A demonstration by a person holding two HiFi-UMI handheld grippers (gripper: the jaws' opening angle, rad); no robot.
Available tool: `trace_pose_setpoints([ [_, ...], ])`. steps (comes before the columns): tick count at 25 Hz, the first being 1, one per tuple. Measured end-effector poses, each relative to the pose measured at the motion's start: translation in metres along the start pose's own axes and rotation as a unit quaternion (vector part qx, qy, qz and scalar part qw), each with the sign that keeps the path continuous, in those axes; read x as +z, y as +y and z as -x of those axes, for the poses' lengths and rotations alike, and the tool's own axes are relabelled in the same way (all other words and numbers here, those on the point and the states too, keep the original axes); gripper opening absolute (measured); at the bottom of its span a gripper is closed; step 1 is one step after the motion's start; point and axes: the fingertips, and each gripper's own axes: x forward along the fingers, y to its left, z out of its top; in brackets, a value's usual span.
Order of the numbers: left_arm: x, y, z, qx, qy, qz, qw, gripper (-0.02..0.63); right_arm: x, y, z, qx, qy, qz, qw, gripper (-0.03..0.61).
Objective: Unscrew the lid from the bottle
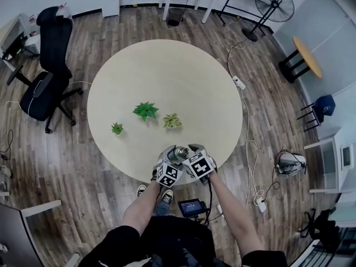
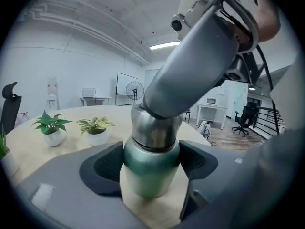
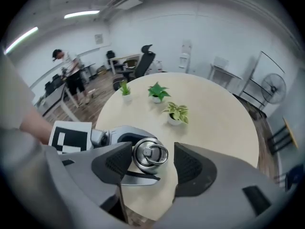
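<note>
A green bottle (image 2: 150, 175) with a steel lid (image 2: 155, 130) stands upright near the front edge of the round table (image 1: 167, 71). My left gripper (image 2: 151, 163) is shut on the bottle's green body, a pad pressed to each side. In the right gripper view the lid (image 3: 150, 155) shows from above, with a metal ring on top. My right gripper (image 3: 152, 165) is open around the lid: the left pad lies against it and the right pad stands a little off. In the head view both grippers meet over the bottle (image 1: 179, 153).
Three small potted plants (image 1: 146, 111) (image 1: 172, 121) (image 1: 117, 128) stand mid-table beyond the bottle. The table's edge lies just behind the grippers. An office chair (image 1: 50, 65) stands to the left, a fan (image 1: 274, 4) and floor cables (image 1: 239, 82) to the right. A person (image 3: 71, 75) stands far off.
</note>
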Motion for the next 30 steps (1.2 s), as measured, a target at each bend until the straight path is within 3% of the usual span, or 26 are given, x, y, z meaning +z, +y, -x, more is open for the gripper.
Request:
trace_pose_setpoints([
  [4,0.0,0.001,-0.001,0.0,-0.002,0.0,1.0,0.362,-0.006,-0.007,-0.004,-0.045,-0.017,-0.131,0.99,0.288],
  [8,0.001,0.0,0.0,0.0,-0.003,0.001,1.0,0.362,-0.012,-0.004,-0.009,-0.064,-0.003,-0.153,0.986,0.25],
  [12,0.001,0.001,0.0,0.0,-0.003,0.001,1.0,0.362,-0.011,-0.001,-0.011,-0.038,0.011,-0.081,0.996,0.249],
  [15,0.001,0.0,0.0,-0.001,-0.003,0.002,1.0,0.362,-0.012,0.004,-0.01,0.002,0.032,0.033,0.999,0.249],
  [17,0.001,0.0,0.0,-0.001,-0.003,0.0,1.0,0.362,-0.013,0.008,-0.009,0.029,0.049,0.124,0.991,0.249],
  [21,0.001,0.0,0.0,-0.001,-0.003,0.0,1.0,0.362,-0.017,0.012,-0.009,0.08,0.09,0.26,0.958,0.247],
  [24,0.001,0.0,0.0,-0.001,-0.002,0.001,1.0,0.362,-0.016,0.011,-0.008,0.106,0.109,0.278,0.948,0.247],
  [30,0.001,0.0,0.0,0.0,-0.001,0.0,1.0,0.362,-0.013,0.011,-0.003,0.109,0.079,0.241,0.961,0.247],
])
